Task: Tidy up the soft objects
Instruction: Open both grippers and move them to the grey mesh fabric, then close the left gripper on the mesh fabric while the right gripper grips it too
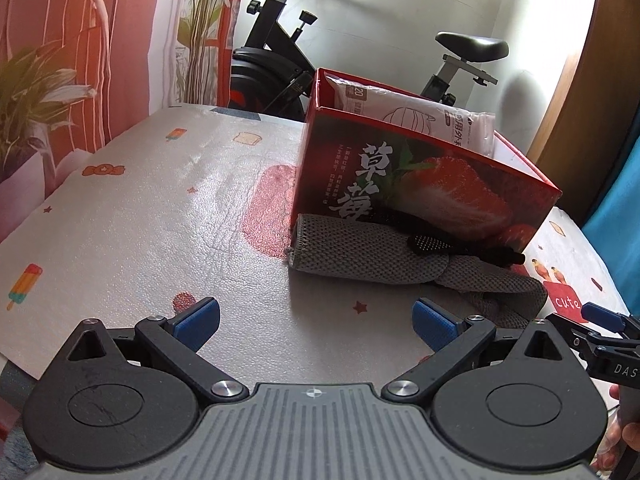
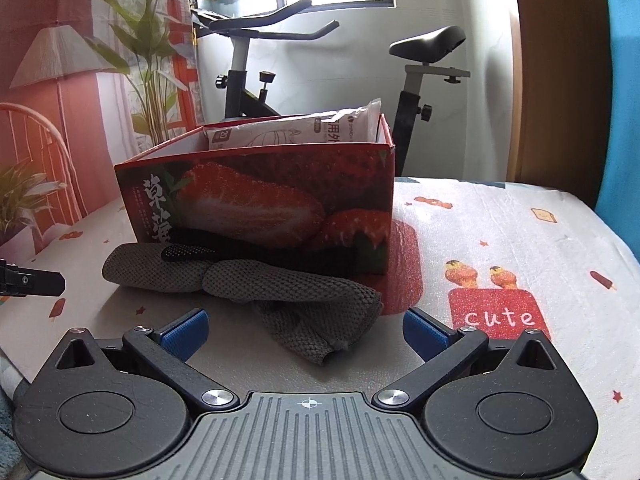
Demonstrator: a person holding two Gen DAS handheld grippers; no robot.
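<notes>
Left gripper (image 1: pixel 316 322): jaws standing wide apart, gripping nothing, hovering over the patterned table cover (image 1: pixel 140 216).

Grey knitted cloth (image 2: pixel 256 284): lying ahead of the right gripper's jaws, its long axis running left to right along the base of the strawberry box (image 2: pixel 260 196), touching it; one end is drooping toward the jaws. A black strap (image 2: pixel 188 253) is lying across it.

White packet (image 2: pixel 296 130): sitting inside the box.

Right gripper (image 2: pixel 306 330): jaws spread open, empty.

Grey cloth (image 2: pixel 280 292) coarse knit; box (image 2: pixel 280 200) glossy card.
</notes>
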